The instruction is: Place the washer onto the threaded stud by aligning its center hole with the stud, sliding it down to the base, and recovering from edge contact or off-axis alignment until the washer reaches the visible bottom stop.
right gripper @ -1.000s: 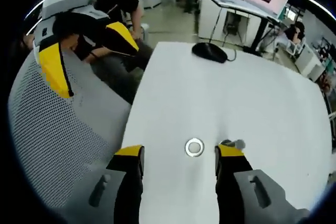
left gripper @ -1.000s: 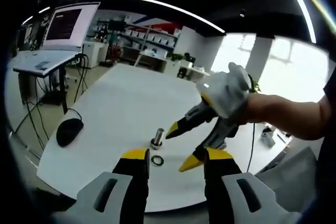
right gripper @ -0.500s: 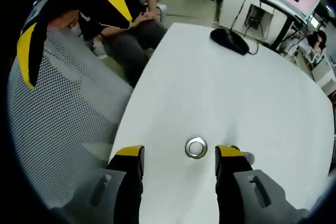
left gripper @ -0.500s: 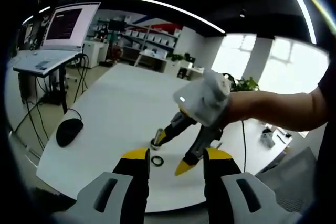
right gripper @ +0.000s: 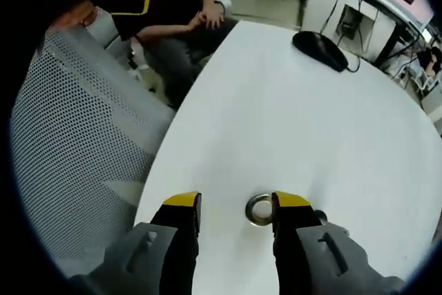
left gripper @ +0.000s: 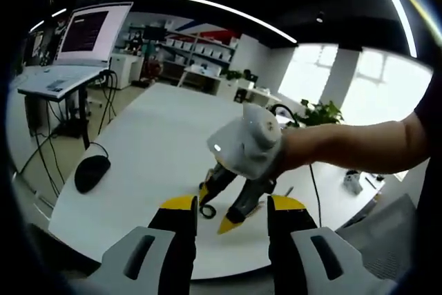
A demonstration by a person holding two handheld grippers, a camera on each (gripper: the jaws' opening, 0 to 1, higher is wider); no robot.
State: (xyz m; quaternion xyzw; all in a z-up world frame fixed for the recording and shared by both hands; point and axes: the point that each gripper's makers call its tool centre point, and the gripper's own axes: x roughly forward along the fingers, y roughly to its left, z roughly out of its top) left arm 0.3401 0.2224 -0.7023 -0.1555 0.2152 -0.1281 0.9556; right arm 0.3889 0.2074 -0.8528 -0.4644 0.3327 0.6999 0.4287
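Your right gripper has its jaws apart around the washer, which lies flat on the white table, seemingly touching the right jaw. Your left gripper hangs open nearby.

The right hand-held gripper has descended, jaws narrowing around the washer.

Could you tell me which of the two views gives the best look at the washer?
The right gripper view: the washer lies flat on the white table between that gripper's jaws, its hole plain. In the left gripper view it is a small dark ring, partly behind the right gripper.
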